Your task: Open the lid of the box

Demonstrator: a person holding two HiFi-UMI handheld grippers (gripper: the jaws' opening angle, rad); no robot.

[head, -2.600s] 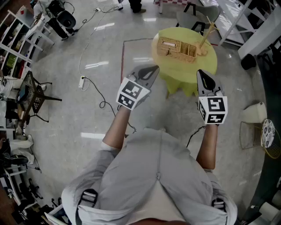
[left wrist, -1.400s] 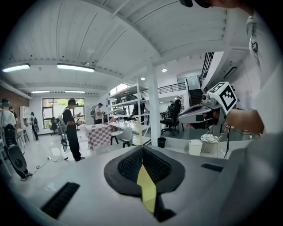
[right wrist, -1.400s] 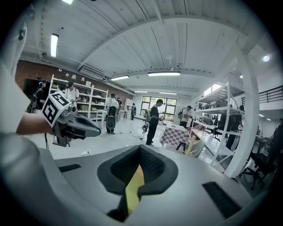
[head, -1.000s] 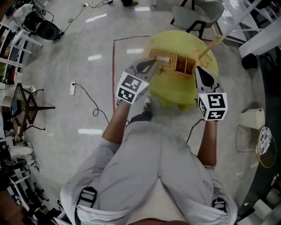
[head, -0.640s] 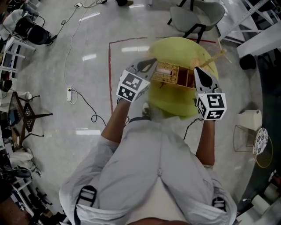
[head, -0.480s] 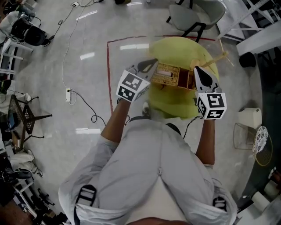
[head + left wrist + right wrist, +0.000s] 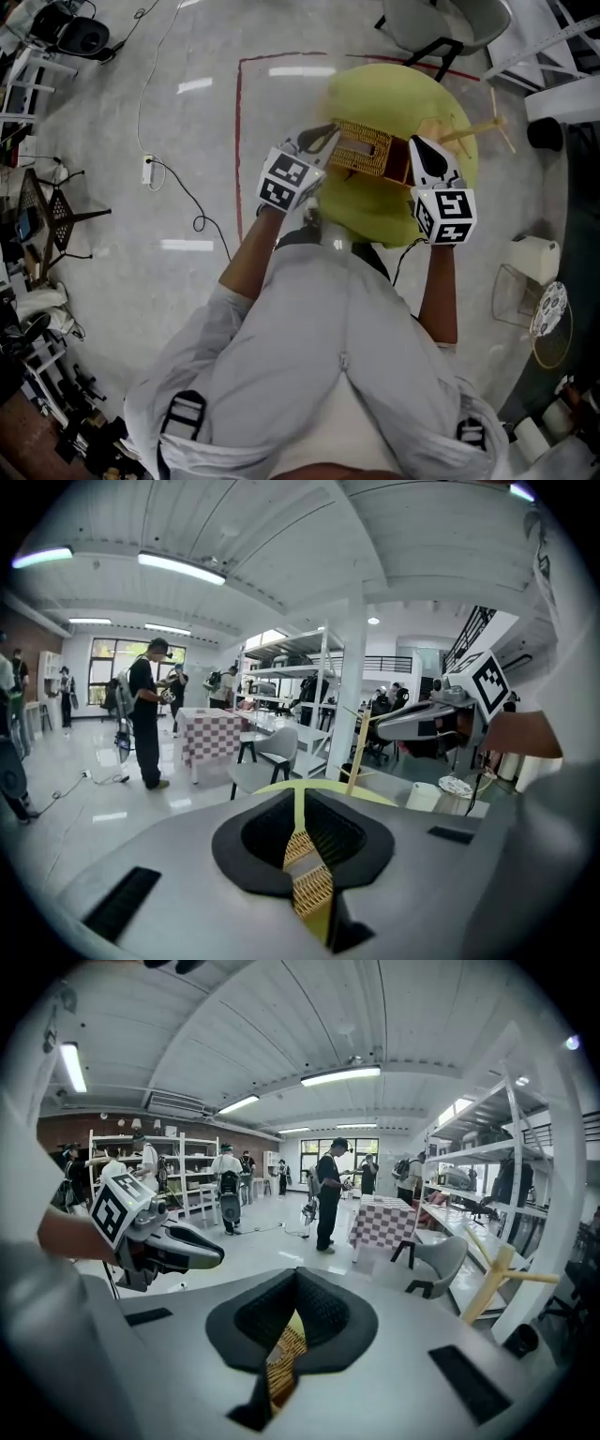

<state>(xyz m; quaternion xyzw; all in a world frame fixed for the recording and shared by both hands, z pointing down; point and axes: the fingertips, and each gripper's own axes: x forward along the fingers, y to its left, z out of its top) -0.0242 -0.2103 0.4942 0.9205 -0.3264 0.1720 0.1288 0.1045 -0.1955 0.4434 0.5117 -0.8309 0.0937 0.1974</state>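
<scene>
A woven wicker box [image 7: 368, 153] with its lid down stands on a round table under a yellow-green cloth [image 7: 375, 214]. My left gripper [image 7: 328, 134] is at the box's left end, jaws together, holding nothing. My right gripper [image 7: 419, 147] is at the box's right end, its jaws also together and empty. In the left gripper view the shut jaws of the left gripper [image 7: 300, 841] leave a thin slit that shows wicker [image 7: 310, 885] below. The right gripper [image 7: 293, 1312] likewise shows a strip of wicker [image 7: 279, 1368]. Whether either gripper touches the box is unclear.
A wooden branched stand [image 7: 466, 133] rises on the table right of the box. A grey chair [image 7: 439, 21] stands beyond the table. Red tape [image 7: 239, 122] and a cable [image 7: 183, 192] mark the floor at left. A white bin [image 7: 531, 255] sits at right. People stand far off.
The person has stepped up to the table. Both grippers moved forward and down, from short of the table to the two ends of the wicker box. Both jaws stayed together.
</scene>
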